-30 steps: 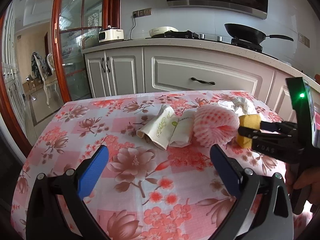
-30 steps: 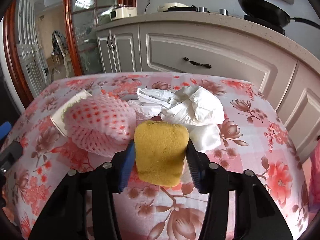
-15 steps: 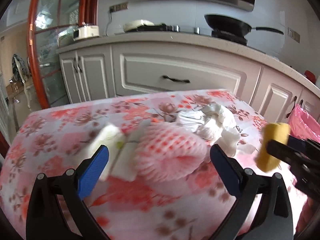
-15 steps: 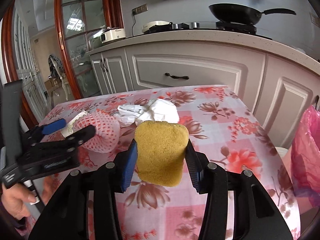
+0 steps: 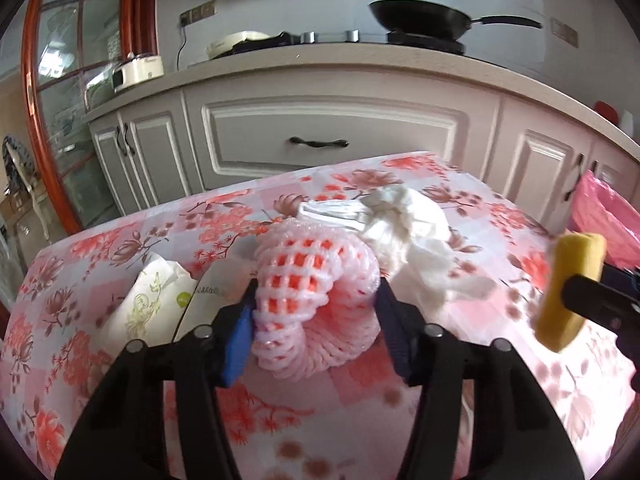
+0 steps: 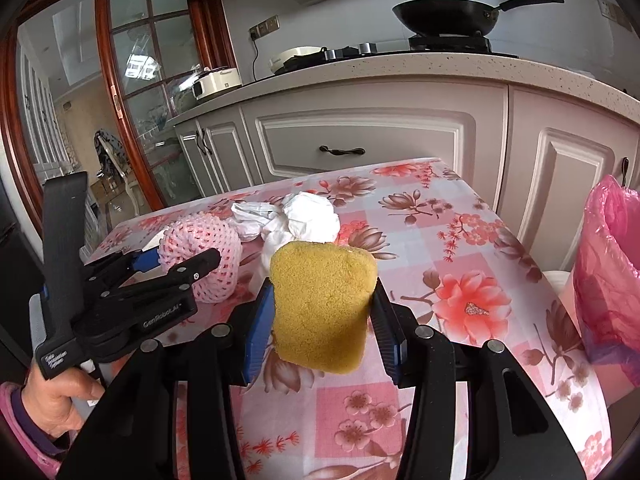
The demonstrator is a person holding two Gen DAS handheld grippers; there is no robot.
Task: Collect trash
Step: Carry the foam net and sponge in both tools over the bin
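A pink foam fruit net [image 5: 312,264] lies on the flowered tablecloth [image 5: 120,360]. My left gripper [image 5: 316,300] has the net between its blue pads; its jaws are closing and both pads press into the net. The right wrist view shows the same net [image 6: 200,236] at the left. My right gripper [image 6: 322,308] is shut on a yellow sponge [image 6: 324,300], held above the table. In the left wrist view the sponge [image 5: 568,292] hangs at the right. Crumpled white tissue [image 5: 404,224] lies just behind the net.
A folded paper packet [image 5: 152,300] lies left of the net. A bin lined with a pink bag [image 6: 612,272] stands off the table's right edge. Kitchen cabinets [image 6: 360,148] run behind the table. A hand in a pink sleeve [image 6: 52,400] holds the left gripper.
The left gripper moved right and forward over the net, and its wide-open jaws narrowed onto it. The right gripper carried the sponge to the right, away from the net, toward the pink bag.
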